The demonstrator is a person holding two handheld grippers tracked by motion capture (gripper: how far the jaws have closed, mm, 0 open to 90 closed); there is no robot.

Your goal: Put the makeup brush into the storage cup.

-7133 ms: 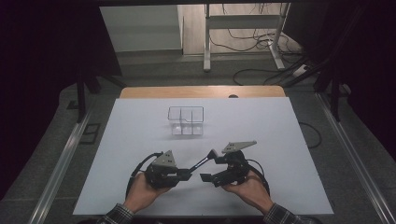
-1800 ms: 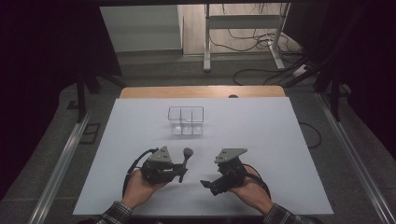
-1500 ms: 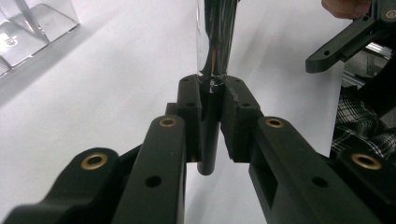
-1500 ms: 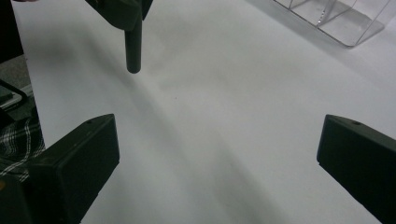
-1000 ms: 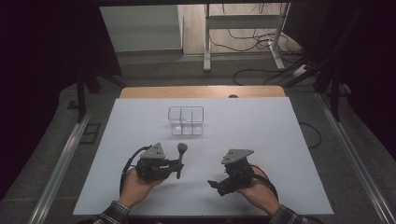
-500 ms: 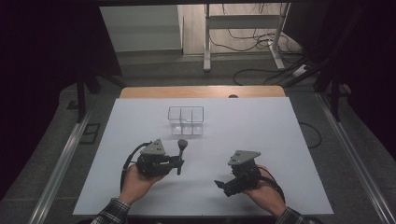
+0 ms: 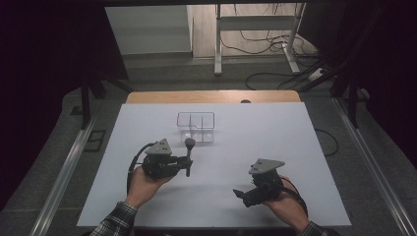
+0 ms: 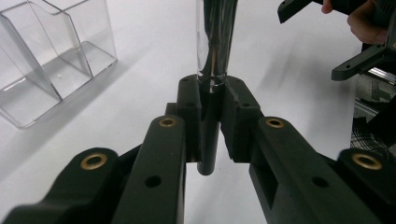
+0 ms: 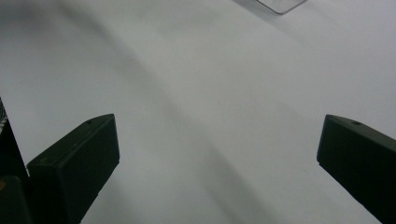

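Upright, spoon [image 7: 189, 153] stands bowl-end up, handle pinched by left hand-held gripper [image 7: 187, 164]; right hand-held gripper [image 7: 239, 197] spread.

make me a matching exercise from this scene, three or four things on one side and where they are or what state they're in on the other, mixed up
Things:
1. left gripper
2. right gripper
3. clear organizer
4. metal utensil

States:
A. empty, standing toward the far side of the table
B. fingers spread wide, nothing between them
C. held upright, rounded end up
D. fingers clamped on a handle

Pairs: 1-D, 2-B, 3-A, 4-C

A lab: white table [image 7: 275, 147] on a metal frame [image 7: 64, 172], loose floor cables [image 7: 275, 46].
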